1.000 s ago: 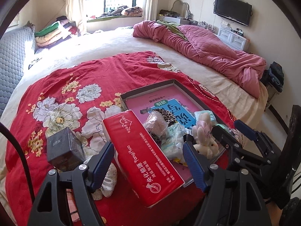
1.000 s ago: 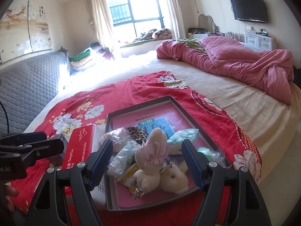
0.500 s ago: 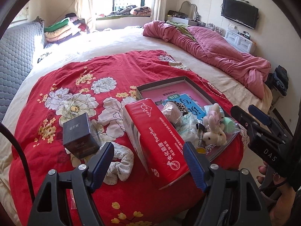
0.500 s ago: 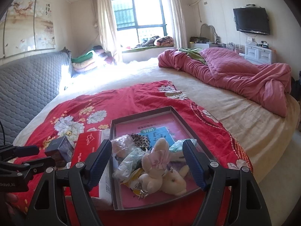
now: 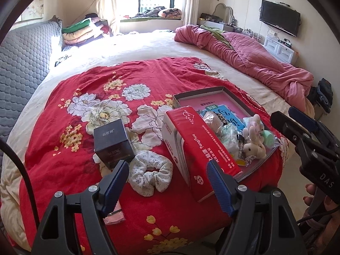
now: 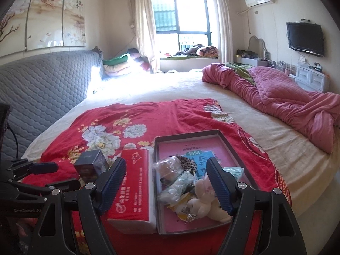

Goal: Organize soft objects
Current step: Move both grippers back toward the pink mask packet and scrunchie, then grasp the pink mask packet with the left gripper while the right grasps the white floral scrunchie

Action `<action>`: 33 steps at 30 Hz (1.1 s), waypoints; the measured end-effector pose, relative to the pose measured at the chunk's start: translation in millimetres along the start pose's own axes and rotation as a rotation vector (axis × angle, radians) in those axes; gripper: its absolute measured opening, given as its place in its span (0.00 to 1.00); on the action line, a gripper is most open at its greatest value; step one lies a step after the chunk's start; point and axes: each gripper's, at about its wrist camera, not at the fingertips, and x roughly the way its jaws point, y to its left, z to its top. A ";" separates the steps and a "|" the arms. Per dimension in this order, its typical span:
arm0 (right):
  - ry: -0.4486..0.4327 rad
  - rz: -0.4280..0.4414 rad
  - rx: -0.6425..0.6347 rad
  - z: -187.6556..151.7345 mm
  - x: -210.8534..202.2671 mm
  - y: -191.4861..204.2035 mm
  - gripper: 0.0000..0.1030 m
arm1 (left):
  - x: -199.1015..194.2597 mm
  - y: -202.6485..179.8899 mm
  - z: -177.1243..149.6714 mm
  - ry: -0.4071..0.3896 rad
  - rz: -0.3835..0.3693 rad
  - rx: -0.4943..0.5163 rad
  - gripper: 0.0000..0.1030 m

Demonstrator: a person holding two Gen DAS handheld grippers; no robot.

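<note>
With both claws wide open and empty, floral scrunchie (image 5: 149,173) lies flat on the red bedspread (image 5: 63,148), dead ahead between left claw (image 5: 166,182) fingers, nearer than right claw (image 6: 165,183).

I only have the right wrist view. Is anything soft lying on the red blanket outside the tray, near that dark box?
Observer: Yes, a white floral scrunchie lies just in front of the dark box, beside the red tissue pack.
Operator: Is the left gripper holding it?
Observer: No, the left gripper is open, with nothing gripped.
Operator: Anything else there?
Observer: A small pink item lies under its left finger; I cannot tell what it is.
</note>
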 end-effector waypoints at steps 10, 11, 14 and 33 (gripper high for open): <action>0.013 0.074 -0.120 0.6 -3.0 48.9 0.76 | -12.1 30.4 -13.6 0.004 0.036 -0.047 0.73; 0.014 0.076 -0.133 0.4 -3.1 53.1 0.76 | -13.3 33.3 -14.6 0.003 0.038 -0.053 0.73; 0.018 0.092 -0.166 -0.8 -2.4 64.7 0.77 | -16.9 43.6 -18.7 0.003 0.045 -0.072 0.73; 0.080 0.212 -0.274 -15.4 4.7 108.5 0.77 | -19.6 117.4 -64.6 0.071 0.127 -0.209 0.73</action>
